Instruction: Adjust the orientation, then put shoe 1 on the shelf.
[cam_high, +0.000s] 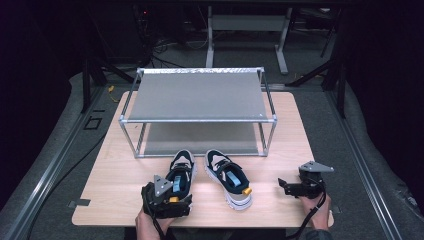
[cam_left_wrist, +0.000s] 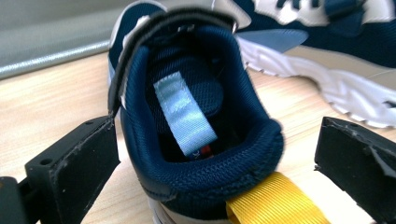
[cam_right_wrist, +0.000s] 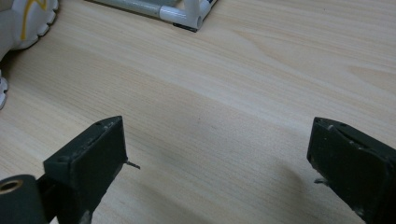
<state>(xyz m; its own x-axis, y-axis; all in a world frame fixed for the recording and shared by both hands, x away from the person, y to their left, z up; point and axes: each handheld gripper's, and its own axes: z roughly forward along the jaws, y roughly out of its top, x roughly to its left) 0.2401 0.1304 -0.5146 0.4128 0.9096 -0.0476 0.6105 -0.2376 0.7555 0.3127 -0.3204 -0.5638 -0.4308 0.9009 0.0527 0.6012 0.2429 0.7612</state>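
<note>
Left gripper view: the left shoe (cam_left_wrist: 196, 140) stands on the tabletop (cam_high: 115, 175), its heel between the spread jaws of the left gripper (cam_high: 167, 199). I think the jaws should close squarely on the heel collar, not on the yellow loop (cam_left_wrist: 275, 198). The right gripper (cam_high: 305, 186) hovers with jaws spread, holding nothing. The rack (cam_high: 200, 95) behind holds nothing.

Two navy-and-beige sneakers with white soles, left one (cam_high: 181, 172) and right one (cam_high: 229, 178), stand upright side by side before a grey two-tier rack (cam_high: 197, 95).
</note>
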